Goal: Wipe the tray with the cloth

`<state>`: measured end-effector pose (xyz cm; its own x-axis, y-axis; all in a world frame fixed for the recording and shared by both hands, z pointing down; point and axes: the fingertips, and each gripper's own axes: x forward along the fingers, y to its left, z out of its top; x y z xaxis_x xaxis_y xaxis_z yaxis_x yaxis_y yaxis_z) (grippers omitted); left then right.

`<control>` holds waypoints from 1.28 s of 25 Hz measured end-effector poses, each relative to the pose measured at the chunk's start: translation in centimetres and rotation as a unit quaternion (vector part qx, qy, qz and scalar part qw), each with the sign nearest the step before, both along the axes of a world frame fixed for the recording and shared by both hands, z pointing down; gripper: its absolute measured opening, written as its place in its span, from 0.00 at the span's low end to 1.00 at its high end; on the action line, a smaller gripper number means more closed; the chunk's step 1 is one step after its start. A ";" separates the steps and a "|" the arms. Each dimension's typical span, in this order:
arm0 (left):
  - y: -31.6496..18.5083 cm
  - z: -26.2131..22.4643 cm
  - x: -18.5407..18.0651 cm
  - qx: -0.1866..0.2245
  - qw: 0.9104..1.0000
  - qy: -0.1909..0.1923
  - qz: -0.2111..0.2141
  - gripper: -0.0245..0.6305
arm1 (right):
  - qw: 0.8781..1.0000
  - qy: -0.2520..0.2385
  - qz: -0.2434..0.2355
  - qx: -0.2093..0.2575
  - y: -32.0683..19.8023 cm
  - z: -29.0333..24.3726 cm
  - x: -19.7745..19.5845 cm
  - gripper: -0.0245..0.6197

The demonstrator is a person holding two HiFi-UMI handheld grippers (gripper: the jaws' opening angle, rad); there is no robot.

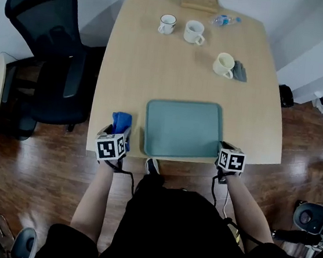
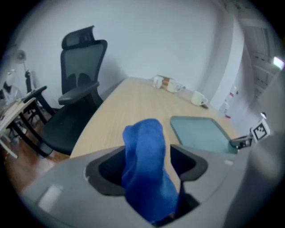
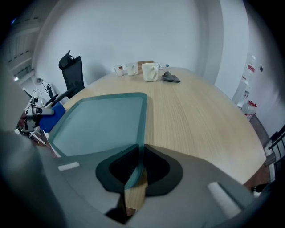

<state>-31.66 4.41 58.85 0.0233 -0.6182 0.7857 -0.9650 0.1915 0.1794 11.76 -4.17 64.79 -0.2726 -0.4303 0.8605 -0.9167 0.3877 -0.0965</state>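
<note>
Nearest, at lower left, the left tool gapes wide around the blue cloth, not pressing it, beside the tray whose lower-right rim the right tool pinches; ungripped, the cloth could slide off the bench edge.

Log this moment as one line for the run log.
left gripper: open, cloth between jaws | right gripper: shut on tray rim | cloth: left of tray, not on it
</note>
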 end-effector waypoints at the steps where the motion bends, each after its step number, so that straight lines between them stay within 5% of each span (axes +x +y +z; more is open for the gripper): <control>1: 0.2 -1.1 -0.5 0.018 1.000 -0.005 -0.018 0.52 | 1.000 -0.011 0.000 0.001 0.0 0.0 -0.1 0.09; 8: 5.7 -7.7 4.0 0.090 0.995 -0.020 -0.030 0.53 | 0.993 -0.110 0.003 0.049 1.3 -3.4 1.8 0.17; 14: 14.4 -8.3 17.8 0.117 0.993 0.030 -0.006 0.40 | 0.982 -0.179 -0.020 0.063 9.2 -5.4 4.2 0.11; 19: 19.0 -10.0 27.3 0.125 0.989 0.061 0.055 0.32 | 0.967 -0.243 -0.038 0.067 15.8 -8.5 5.6 0.10; 27: 18.1 -14.7 31.2 0.183 0.972 0.065 0.133 0.30 | 0.949 -0.276 -0.068 0.141 20.8 -16.5 4.1 0.09; 32: 18.6 -16.2 29.5 0.206 0.965 0.082 0.138 0.29 | 0.940 -0.284 -0.065 0.180 21.9 -20.1 1.1 0.08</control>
